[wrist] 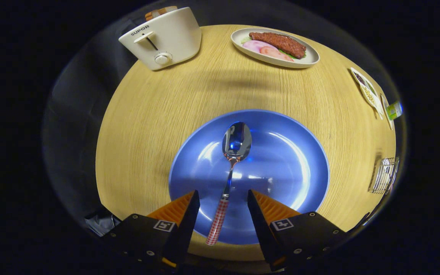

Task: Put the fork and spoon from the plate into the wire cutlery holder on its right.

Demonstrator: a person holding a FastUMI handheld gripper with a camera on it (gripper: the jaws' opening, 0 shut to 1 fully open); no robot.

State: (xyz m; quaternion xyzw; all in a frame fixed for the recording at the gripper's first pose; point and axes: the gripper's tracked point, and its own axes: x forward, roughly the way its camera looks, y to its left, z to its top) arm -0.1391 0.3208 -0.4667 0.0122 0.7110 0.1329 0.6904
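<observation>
A blue plate [281,152] lies on the round wooden table just ahead of my fingers. On it rests a spoon [236,142] with a shiny bowl pointing away and a red-and-white checked handle [217,221] pointing back toward me. My gripper [223,198] is open, hovering over the near part of the plate, and the checked handle lies in the gap between the two fingers without either touching it. The wire cutlery holder [385,175] stands to the right of the plate near the table's edge.
A cream toaster [162,38] with bread in its slots stands at the far left. A white oval dish [308,57] with meat and slices sits at the far side. Small dishes [369,91] and a packet lie along the right rim.
</observation>
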